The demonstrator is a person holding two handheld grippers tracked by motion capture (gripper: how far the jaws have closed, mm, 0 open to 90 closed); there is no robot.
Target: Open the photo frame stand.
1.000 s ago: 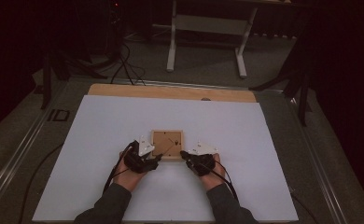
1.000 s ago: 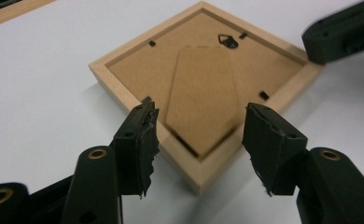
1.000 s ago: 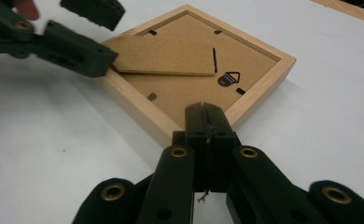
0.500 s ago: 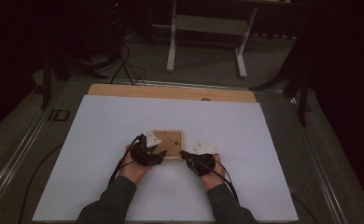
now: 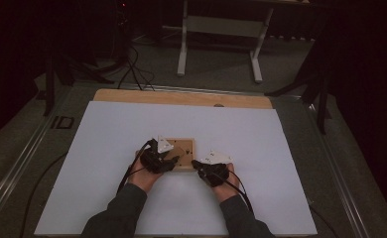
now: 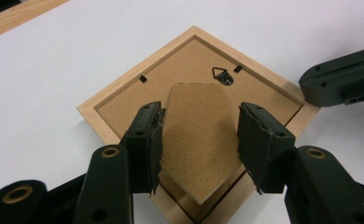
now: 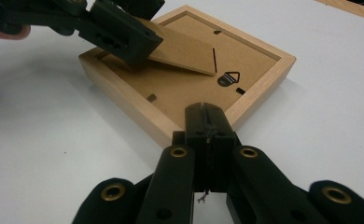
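where black jaws flank, tapered fibreboard stand (image 6: 194, 140), square pine frame (image 6: 287, 123)

The picture frame (image 6: 101, 122) is pale, smooth, matt wood; its backing board (image 6: 124, 100) and the stand flap (image 6: 196, 140) above it are rough brown fibreboard. Beside the flap, 1 dark metal hanger (image 6: 222, 76). Around the frame, matt white table cover (image 6: 77, 42).
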